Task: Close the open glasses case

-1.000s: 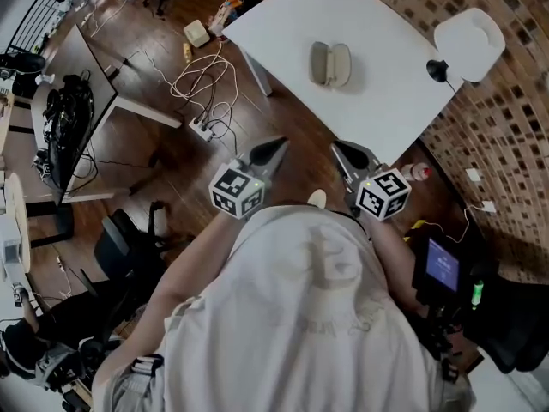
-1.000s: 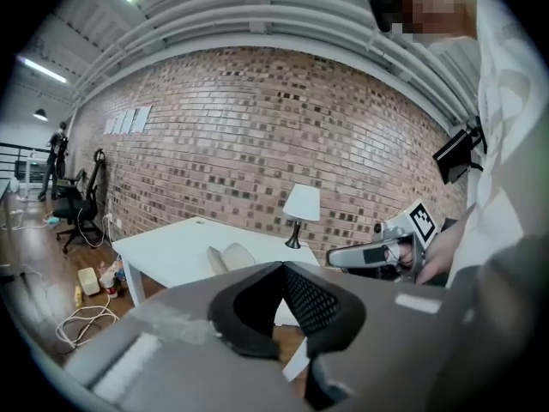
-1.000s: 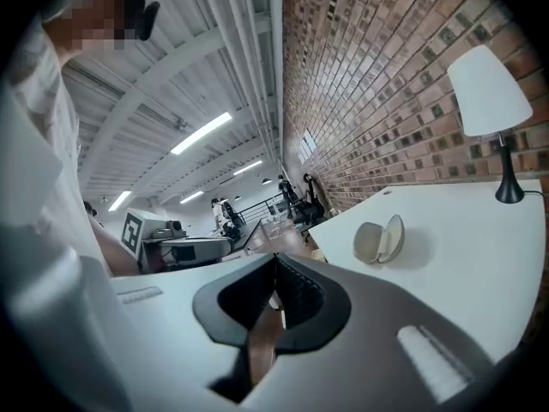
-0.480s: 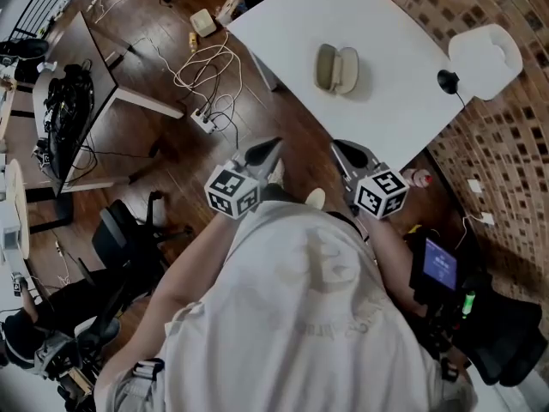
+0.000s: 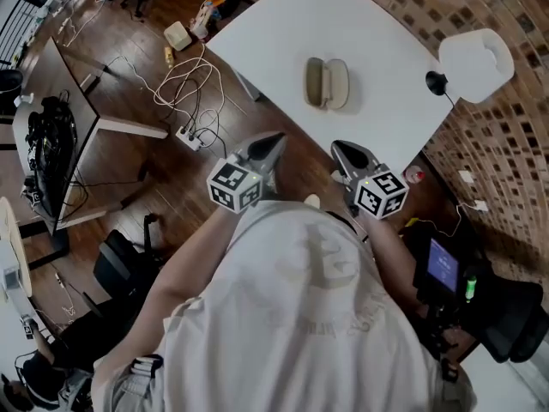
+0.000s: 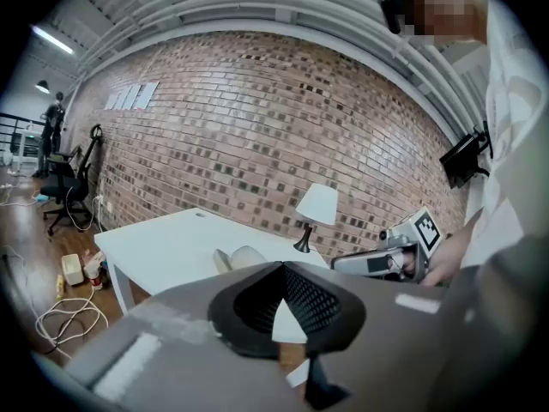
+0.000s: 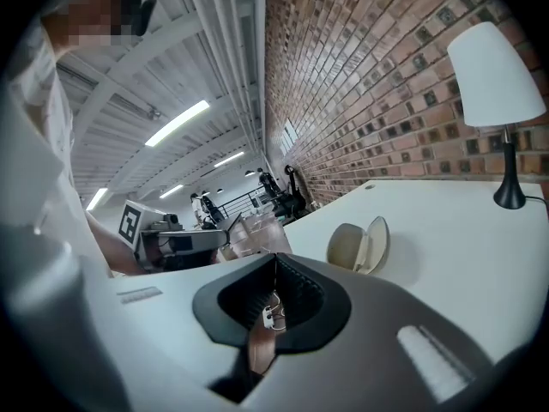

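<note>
The left tool has its two jaws together at the tips with nothing between them, as the left gripper view shows, and the right tool is likewise closed and empty, its ribbed pads meeting along one line in the right gripper view. Both tools are held side by side in front of the person's chest, each with its marker cube at the rear, and both point toward the white counter; in the head view the tips lie over the wooden floor, with the right tool's tip close to the counter's near edge. The glasses case lies on the counter well apart from both tools, near the middle of the top. It is open, and the right gripper view shows its lid standing up beside the rounded lower shell. A lamp with a white shade stands at the far corner of the counter beside the brick wall. Loose white cables and a power strip lie on the floor to the left of the counter
</note>
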Demonstrator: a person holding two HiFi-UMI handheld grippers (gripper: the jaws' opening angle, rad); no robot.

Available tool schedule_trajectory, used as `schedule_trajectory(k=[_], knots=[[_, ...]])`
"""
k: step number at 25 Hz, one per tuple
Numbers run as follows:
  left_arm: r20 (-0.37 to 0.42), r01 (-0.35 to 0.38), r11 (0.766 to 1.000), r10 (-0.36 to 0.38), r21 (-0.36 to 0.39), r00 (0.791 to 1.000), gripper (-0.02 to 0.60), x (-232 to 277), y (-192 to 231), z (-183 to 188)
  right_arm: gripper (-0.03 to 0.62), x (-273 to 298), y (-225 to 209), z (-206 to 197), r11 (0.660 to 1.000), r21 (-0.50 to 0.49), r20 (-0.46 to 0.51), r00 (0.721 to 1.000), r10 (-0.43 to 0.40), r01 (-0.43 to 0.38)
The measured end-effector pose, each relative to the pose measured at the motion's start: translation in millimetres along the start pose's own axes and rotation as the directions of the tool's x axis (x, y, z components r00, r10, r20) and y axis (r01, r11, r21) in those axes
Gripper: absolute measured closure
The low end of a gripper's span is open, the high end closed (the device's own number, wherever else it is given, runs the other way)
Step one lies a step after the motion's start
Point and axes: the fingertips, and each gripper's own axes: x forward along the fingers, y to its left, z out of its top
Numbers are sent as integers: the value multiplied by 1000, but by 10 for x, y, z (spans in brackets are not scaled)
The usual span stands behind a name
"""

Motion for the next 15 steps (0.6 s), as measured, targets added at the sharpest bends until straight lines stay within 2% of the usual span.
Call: schedule_trajectory(k=[9, 15], knots=[[-35, 114, 993, -113, 18, 993, 575, 135, 530, 159, 586, 460, -163, 98, 991, 52, 16, 992, -123, 122], [-75, 199, 980, -197, 24, 978, 575, 142, 833, 181, 585, 703, -130, 114, 977, 88, 19, 980, -198, 196]])
